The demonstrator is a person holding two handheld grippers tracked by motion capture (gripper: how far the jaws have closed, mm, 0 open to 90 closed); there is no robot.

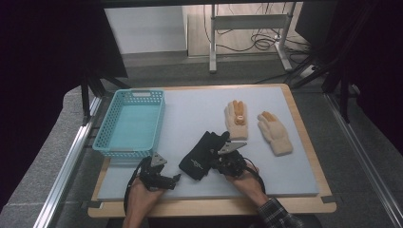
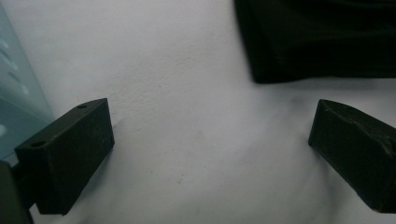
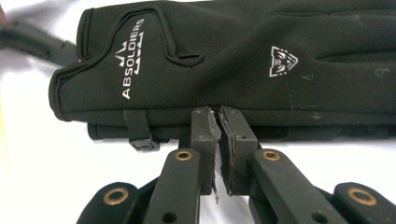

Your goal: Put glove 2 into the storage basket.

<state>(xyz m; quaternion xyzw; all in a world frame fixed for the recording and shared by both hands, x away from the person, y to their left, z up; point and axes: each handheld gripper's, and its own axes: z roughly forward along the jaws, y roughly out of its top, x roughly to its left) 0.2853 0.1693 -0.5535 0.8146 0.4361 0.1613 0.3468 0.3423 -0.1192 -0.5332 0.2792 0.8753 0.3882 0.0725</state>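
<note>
A pair of black gloves (image 1: 202, 154) lies stacked on the grey mat (image 1: 190, 107), with white lettering on the top one (image 3: 233, 56). My right gripper (image 3: 219, 113) is shut, its tips against the gloves' near edge; I cannot tell whether fabric is pinched between them. In the high view it (image 1: 216, 161) sits at the gloves' right side. My left gripper (image 1: 173, 180) stands open over bare mat just left of the gloves, its jaws wide apart (image 2: 210, 154) with nothing between them. A corner of the black glove (image 2: 322, 37) lies beyond its right jaw.
A turquoise basket (image 1: 116, 151) stands at the mat's left and has nothing in it; its wall (image 2: 16, 93) is close to my left jaw. Two beige knitted gloves with orange fingertips (image 1: 236, 118) (image 1: 275, 134) lie at the right rear. A wooden rim borders the mat.
</note>
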